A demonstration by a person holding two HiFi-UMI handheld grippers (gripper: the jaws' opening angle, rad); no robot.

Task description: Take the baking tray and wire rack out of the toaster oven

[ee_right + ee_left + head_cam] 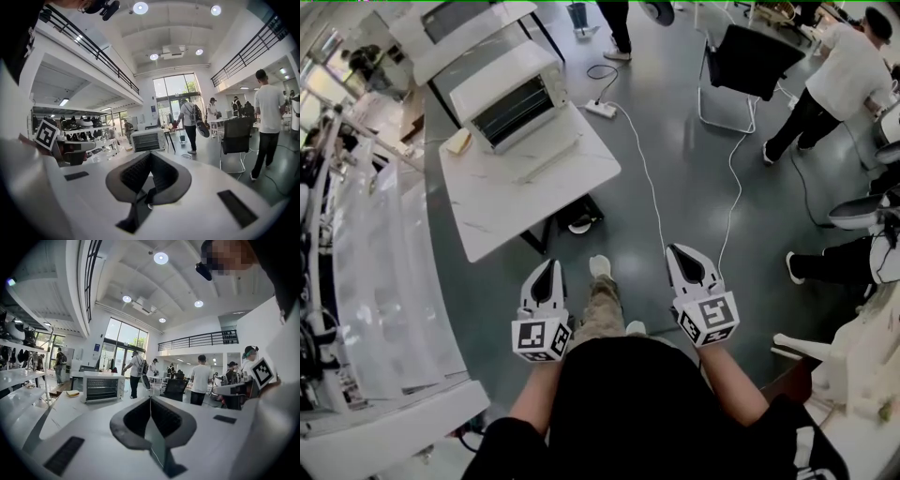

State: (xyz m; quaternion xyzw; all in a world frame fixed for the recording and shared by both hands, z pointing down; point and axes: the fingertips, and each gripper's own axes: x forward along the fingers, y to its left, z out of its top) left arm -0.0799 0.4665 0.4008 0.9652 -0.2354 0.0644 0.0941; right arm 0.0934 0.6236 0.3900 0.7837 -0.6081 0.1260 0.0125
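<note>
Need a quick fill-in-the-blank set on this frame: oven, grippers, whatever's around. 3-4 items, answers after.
1. The toaster oven stands on a white ____.
2. The jaws of the left gripper and the right gripper are both ____, with nothing between them.
3. In the head view, the small yellow thing lies just ____ of the oven.
4. The empty chair is ____ in colour.

Missing words: table; shut; left; black.

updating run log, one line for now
left gripper shut, empty | right gripper shut, empty | toaster oven on white table, untouched
</note>
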